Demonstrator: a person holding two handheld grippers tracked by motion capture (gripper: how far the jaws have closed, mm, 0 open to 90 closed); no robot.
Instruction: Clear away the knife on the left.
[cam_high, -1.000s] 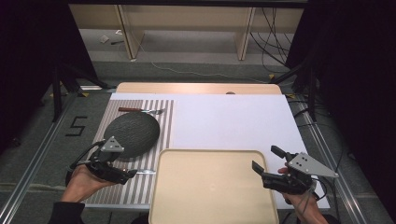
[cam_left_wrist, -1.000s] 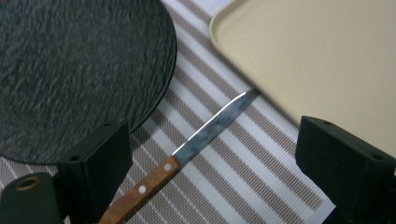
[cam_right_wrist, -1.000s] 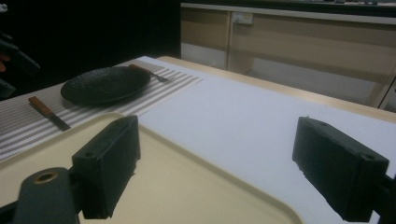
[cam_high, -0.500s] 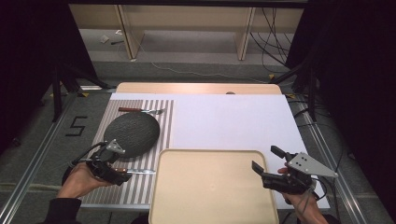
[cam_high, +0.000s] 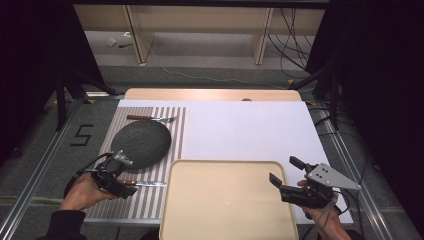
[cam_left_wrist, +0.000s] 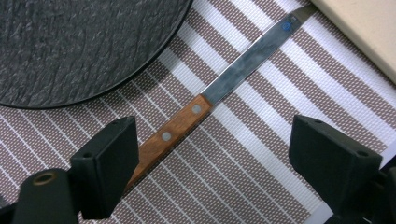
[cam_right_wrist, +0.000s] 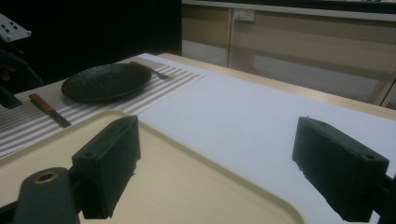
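A knife with a wooden handle lies on the striped placemat, just below a dark round plate. My left gripper hangs low over the knife's handle. Its jaws have just been closing a little but still stand wide. The handle runs between them, close under the left pad, and neither pad presses on it. At the right, my right gripper is held open beside the beige tray, and there is nothing between its fingers.
A fork lies on the placemat beyond the plate. A white sheet covers the table's middle and right. The tray's left rim sits close to the knife's tip. Table legs and cables stand behind the far edge.
My left gripper has sunk a little toward the knife on the placemat. The right gripper has kept still.
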